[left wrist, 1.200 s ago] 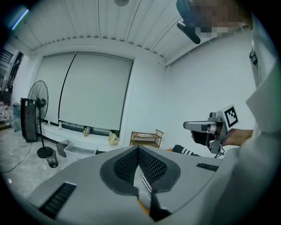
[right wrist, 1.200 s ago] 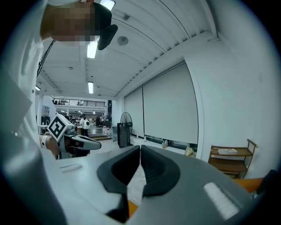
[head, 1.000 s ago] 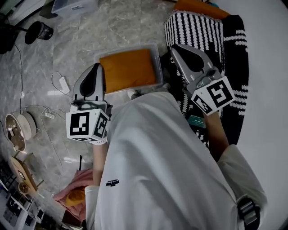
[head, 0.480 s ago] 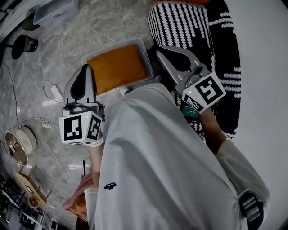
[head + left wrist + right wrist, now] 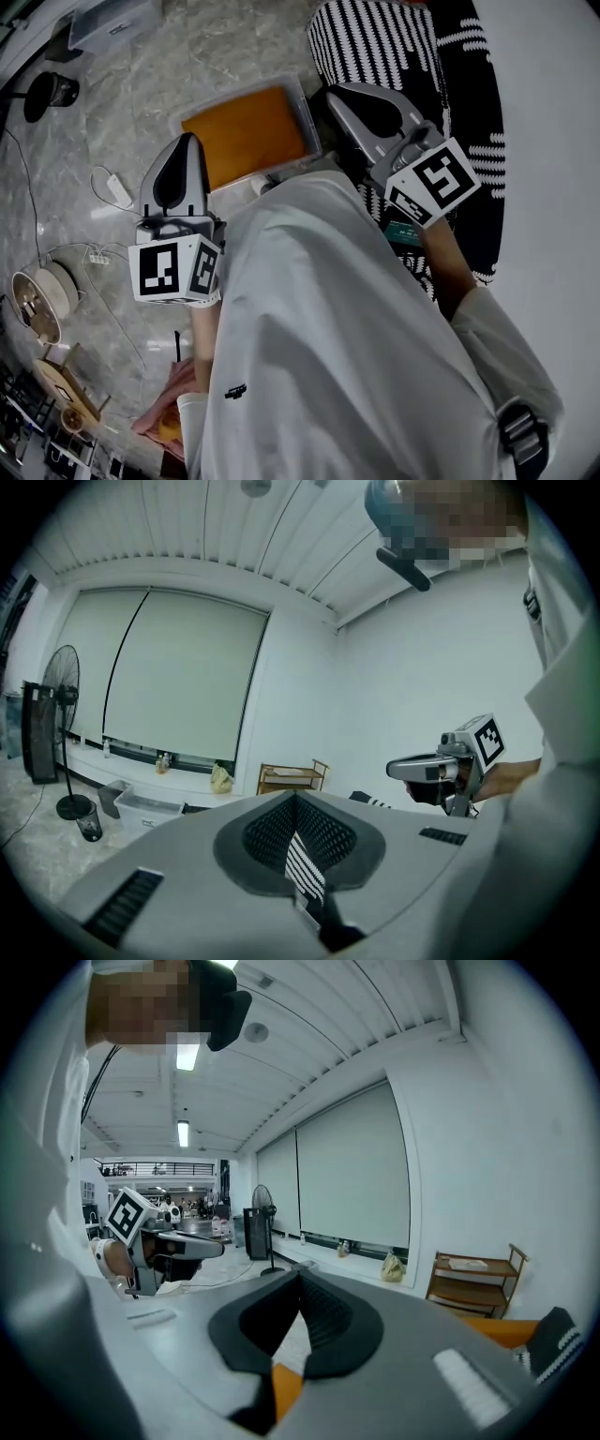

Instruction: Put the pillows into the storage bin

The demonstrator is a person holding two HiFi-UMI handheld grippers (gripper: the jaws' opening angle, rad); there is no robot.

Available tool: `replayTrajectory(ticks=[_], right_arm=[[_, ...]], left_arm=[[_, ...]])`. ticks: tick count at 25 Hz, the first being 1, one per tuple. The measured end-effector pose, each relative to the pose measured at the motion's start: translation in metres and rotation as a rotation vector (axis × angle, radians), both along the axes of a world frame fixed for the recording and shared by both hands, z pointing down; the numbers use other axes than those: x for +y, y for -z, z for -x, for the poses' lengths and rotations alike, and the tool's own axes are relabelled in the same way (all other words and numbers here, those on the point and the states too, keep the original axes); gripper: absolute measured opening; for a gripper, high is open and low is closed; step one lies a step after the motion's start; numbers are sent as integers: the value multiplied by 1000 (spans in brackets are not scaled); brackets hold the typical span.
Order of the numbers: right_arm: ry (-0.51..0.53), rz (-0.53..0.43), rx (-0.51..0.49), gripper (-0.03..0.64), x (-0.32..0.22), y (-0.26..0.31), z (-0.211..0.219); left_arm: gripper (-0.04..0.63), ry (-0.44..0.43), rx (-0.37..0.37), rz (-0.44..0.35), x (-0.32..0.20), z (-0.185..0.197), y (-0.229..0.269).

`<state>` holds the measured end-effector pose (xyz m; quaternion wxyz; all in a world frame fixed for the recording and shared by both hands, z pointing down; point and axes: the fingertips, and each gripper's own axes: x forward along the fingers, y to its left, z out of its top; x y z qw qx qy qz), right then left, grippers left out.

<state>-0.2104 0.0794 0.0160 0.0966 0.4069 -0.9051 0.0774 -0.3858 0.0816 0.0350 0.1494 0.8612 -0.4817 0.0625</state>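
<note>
While both tools hang level above the marble floor, a round white device sits at the far left with white cables trailing from it, and a black fan base stands further up that side

Next comes the left gripper, its marker cube toward the person. Its own view shows the two jaws pressed together with nothing between them, so it holds nothing. It is over bare floor, just beside the left end of the storage bin

That clear bin rests on the floor between the two tools, and an orange pillow lies flat inside it, filling most of it

A white shirt on the person takes up the lower middle of the head view and hides the near corner of the bin

To the right is the right gripper, also closed and empty in its own view. It hangs just past the right edge of the bin, over a striped black-and-white pillow, which lies outside the bin and close beside it

Further right lies a black pillow with white dashes, touching the striped one. Whether these two rest on the floor or on the plain white surface at the far right I cannot tell
</note>
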Motion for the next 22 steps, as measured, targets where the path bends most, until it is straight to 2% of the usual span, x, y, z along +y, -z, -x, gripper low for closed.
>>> replayTrajectory(ticks=[22], right_arm=[[-4, 33, 13, 12, 16, -5, -11]], left_arm=[[8, -27, 8, 13, 9, -16, -1]])
